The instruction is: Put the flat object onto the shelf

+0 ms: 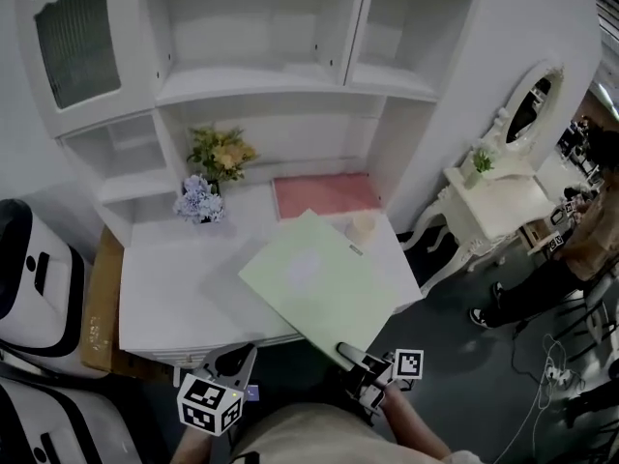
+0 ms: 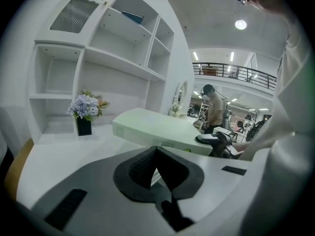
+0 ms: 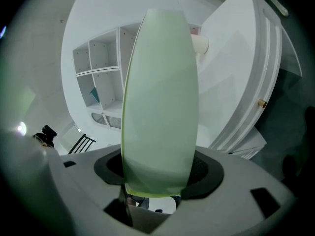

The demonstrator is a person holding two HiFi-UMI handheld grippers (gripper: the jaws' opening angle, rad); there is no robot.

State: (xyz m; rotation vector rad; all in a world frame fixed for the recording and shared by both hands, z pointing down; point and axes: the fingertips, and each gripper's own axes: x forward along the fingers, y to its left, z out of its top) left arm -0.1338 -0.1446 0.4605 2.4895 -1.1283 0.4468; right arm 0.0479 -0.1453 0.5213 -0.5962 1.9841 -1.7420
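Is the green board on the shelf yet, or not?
Not on it: the right tool grips the green board by its near corner, and it hangs over the desk, in front of the shelf.

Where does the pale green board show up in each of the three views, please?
Head view: the green board sits just right of centre, over the desk's front edge.
Left gripper view: mid-picture, seen nearly edge-on, right of the flowers.
Right gripper view: it fills the middle, rising from between the jaws.
Shared landmark: the white shelf unit behind it in all three.
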